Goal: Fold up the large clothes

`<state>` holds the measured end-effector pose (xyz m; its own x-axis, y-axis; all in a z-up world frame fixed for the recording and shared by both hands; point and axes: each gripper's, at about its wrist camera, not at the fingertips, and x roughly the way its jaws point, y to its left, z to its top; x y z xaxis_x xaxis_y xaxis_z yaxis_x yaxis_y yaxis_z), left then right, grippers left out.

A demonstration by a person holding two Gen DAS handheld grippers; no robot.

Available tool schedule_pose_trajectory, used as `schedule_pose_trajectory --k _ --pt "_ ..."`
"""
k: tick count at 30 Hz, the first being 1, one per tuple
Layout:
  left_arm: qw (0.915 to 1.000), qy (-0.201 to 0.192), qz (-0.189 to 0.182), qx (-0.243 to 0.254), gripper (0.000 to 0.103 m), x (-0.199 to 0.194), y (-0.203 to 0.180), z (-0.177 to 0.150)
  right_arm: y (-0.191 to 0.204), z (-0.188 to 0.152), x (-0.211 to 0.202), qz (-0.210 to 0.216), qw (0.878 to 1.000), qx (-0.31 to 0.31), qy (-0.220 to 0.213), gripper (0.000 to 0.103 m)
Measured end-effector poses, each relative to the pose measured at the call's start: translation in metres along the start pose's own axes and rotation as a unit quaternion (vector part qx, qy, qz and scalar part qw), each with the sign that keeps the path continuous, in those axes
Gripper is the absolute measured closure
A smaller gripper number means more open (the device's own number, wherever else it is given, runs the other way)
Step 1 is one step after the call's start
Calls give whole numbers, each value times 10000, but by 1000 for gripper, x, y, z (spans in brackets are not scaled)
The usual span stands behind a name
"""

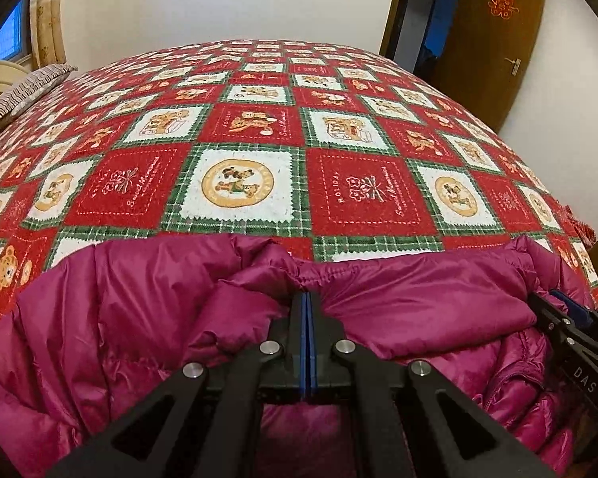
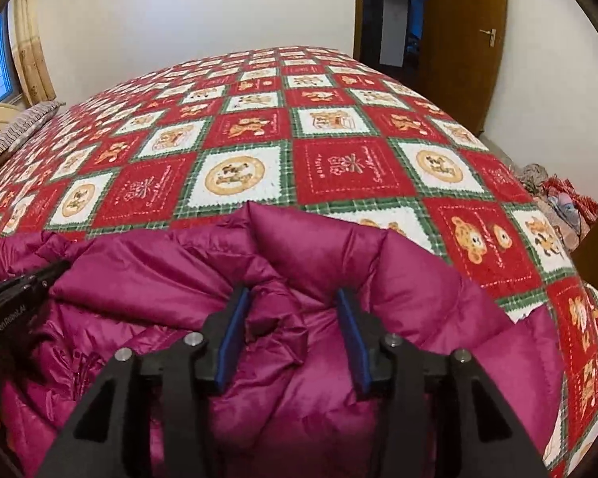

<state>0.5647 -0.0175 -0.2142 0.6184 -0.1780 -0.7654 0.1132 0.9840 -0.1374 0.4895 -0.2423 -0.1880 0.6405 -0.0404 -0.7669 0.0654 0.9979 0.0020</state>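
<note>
The magenta puffer jacket (image 1: 418,302) lies bunched at the near edge of the bed, on the red-and-green teddy-bear bedspread (image 1: 243,183), and we read that spot as chosen because the wide flat cover beyond it gives room to spread and fold so bulky a garment. From the left wrist view we see the left gripper (image 1: 307,298) with its blue pads pressed flat together, pinching a gathered, elasticated edge of the jacket right at the tips; we judge this edge is pinned so that it stays put while the other side is handled. In the right wrist view the right gripper (image 2: 293,298) stands with its jaws about half apart; puffy folds of the jacket rise between the two pads, and the cloth seems to brush the inner faces, yet we see nothing squeezed, so we take it as straddling the fabric and not gripping it. Each tool shows at the edge of the other's view, so the two work near one another on the same heap. A striped pillow (image 1: 24,91) sits far off at the head of the bed, well apart from the jacket
</note>
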Motion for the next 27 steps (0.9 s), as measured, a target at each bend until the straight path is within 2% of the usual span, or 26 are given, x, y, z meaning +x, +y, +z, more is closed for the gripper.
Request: schedule_pose_trajectory --k 3,5,6,7,10,12,16,19,20,23,27 --pt "9993 293 37 241 102 -13 -4 3 -4 3 -17 121 9997 107 168 54" --pt "9995 136 44 293 102 -41 -7 -2 -13 1 -46 458 9984 330 -100 53" --pt "9995 33 -16 304 102 -58 -8 -7 -17 -2 -63 542 9975 385 -225 47" --pt "9993 -61 -137 340 102 -77 -10 -13 -21 -5 -81 584 9968 418 -342 44" --pt "9967 -349 -505 523 102 -133 -19 -34 -35 -27 -143 771 9935 431 -712 43" --pt "9918 -652 -875 660 102 -179 -11 -58 -39 -44 -176 809 9924 371 -856 38" --pt "9842 -897 -1401 614 102 -238 13 -100 -52 -93 -250 636 9915 179 -1117 32" --pt "9832 -913 -1449 631 102 -267 29 -134 -68 -128 -286 615 9922 232 -1058 24" --pt "9827 -934 -1411 749 101 -274 35 -145 -74 -139 -294 622 9926 272 -1005 23" --pt "9857 -804 -1305 706 100 -290 47 -182 -85 -173 -305 629 9946 387 -730 21" --pt "9877 -223 -1504 352 97 -288 64 -224 -84 -211 -303 585 9972 351 -315 21"
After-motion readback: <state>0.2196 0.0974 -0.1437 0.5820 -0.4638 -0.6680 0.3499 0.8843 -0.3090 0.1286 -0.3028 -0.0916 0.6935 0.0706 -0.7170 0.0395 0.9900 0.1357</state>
